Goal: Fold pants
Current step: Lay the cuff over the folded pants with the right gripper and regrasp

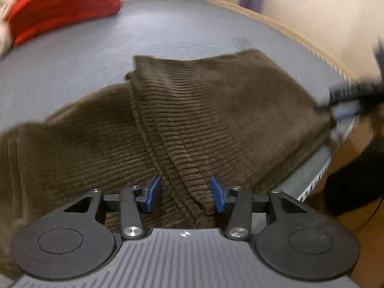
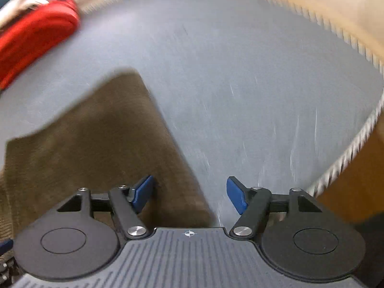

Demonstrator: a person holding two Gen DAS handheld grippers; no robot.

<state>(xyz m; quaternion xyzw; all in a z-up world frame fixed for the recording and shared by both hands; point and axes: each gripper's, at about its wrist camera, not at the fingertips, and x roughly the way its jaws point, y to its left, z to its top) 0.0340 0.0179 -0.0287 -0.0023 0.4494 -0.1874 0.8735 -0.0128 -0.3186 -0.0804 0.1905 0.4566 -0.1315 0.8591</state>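
Observation:
Brown corduroy pants (image 1: pixel 192 110) lie folded over on a grey bed sheet (image 1: pixel 168 28). My left gripper (image 1: pixel 186 193) is open just above the pants, a ridge of cloth lying between its blue pads (image 1: pixel 153 193) without being pinched. My right gripper (image 2: pixel 190 194) is open over the right edge of the pants (image 2: pixel 100 139), with bare sheet (image 2: pixel 240 84) under its right pad (image 2: pixel 236 195). In the left wrist view the right gripper (image 1: pixel 355 96) shows as a blurred dark shape at the pants' right corner.
A red blanket or cushion (image 1: pixel 62 7) lies at the far left of the bed, also in the right wrist view (image 2: pixel 33 33). The mattress edge (image 2: pixel 355 144) curves along the right, with wooden floor (image 2: pixel 355 192) beyond. A cream wall (image 1: pixel 312 12) runs behind the bed.

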